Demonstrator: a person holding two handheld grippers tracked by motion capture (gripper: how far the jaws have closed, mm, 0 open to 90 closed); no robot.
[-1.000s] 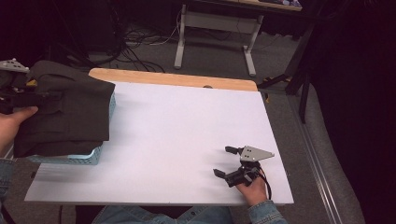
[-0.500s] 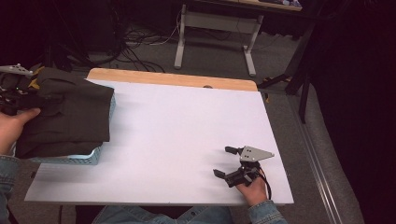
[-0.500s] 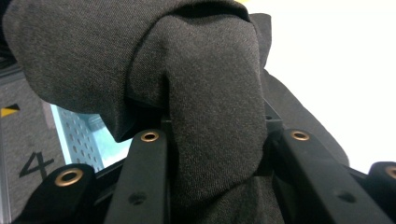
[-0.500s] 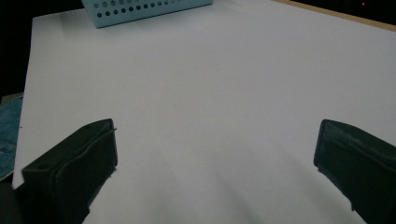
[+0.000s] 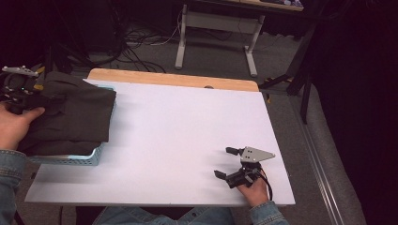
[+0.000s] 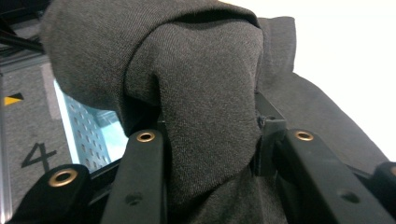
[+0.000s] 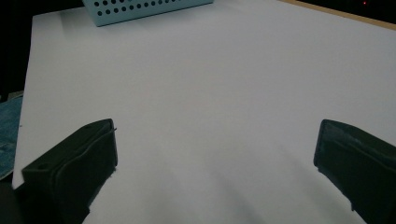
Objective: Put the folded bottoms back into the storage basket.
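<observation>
Here the dark grey garment (image 5: pixel 70 115) lies heaped in a light blue perforated basket (image 5: pixel 89 158) at the left edge of the white table (image 5: pixel 187 126), spilling over the basket's rim. In the left gripper view a thick fold of the cloth (image 6: pixel 205 112) bulges up between the two black jaws, which press on it from both sides; the left gripper (image 5: pixel 19 91) is clamped on that fold at the garment's far left end, with the person's hand (image 5: pixel 16 126) resting on the fabric behind it. The tabletop is bare white, with a wooden strip (image 5: pixel 173 79) along its far edge. Beyond it are dark floor, loose cables and a desk frame (image 5: pixel 216 40). The whole middle of the table lies open. Near the front right edge the right gripper (image 5: pixel 226 161) rests on the surface, well apart from the garment, its jaws spread wide with only tabletop between them.
</observation>
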